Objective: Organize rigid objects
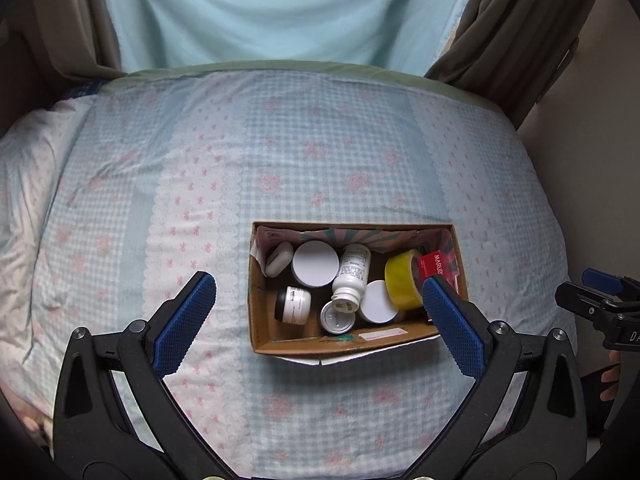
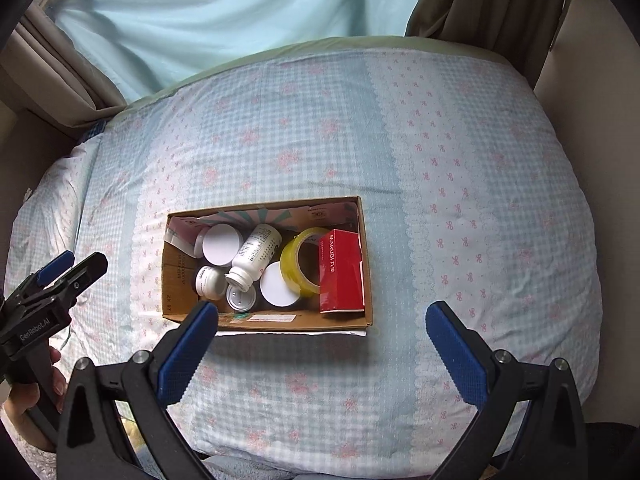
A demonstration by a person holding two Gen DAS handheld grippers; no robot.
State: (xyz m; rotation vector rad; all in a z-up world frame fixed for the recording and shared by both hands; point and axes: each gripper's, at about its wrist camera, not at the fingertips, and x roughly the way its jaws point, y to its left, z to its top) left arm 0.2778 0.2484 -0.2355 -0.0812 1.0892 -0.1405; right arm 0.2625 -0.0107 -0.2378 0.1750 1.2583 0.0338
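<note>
Both grippers, left gripper (image 1: 318,320) and right gripper (image 2: 322,350), hover wide open and empty over the cardboard box (image 2: 370,264), whose light, stiff red carton (image 2: 342,276) looks easiest pinched across its narrow sides.

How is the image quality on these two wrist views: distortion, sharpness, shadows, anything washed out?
Left wrist view: strong fisheye bowing of the bed edge, dark vignette at the corners; the cardboard box is sharp, with labels mostly readable. Right wrist view: same barrel distortion; the red box is crisp, a soft shadow lies under the cardboard box's near edge, and the white jar lids look washed out.
</note>
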